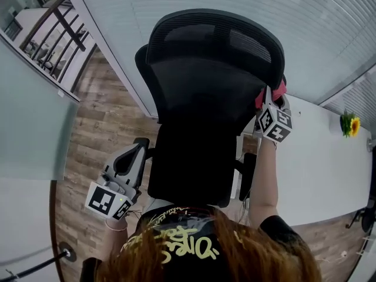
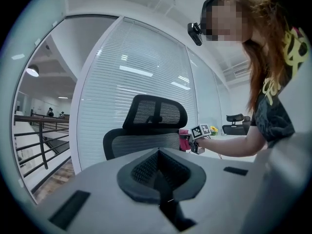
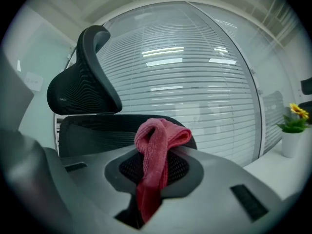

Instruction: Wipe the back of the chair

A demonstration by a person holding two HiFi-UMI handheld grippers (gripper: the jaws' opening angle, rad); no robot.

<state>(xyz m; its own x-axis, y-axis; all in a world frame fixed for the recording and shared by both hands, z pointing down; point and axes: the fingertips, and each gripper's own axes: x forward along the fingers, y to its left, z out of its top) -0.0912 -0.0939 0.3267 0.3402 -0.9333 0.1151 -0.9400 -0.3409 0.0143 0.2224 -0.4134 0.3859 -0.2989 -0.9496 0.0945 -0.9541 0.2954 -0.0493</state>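
While one chair (image 1: 205, 98) stands, the right tool (image 3: 154, 172) clamps one cloth (image 3: 160, 136).

The floor (image 1: 88, 135) is wood-look planking in grey-brown tones, and on it stands the black mesh chair (image 1: 202, 116), its base hidden under the seat in the head view. Near the bottom left of that view a small round fitting (image 1: 67, 252) sits in the planks, with a dark cable (image 1: 29, 269) running away from it. To the right of the chair runs a long white surface (image 1: 317, 175) (bare over nearly all of what shows), carrying a sunflower (image 1: 351, 124) in a small white pot towards its far end
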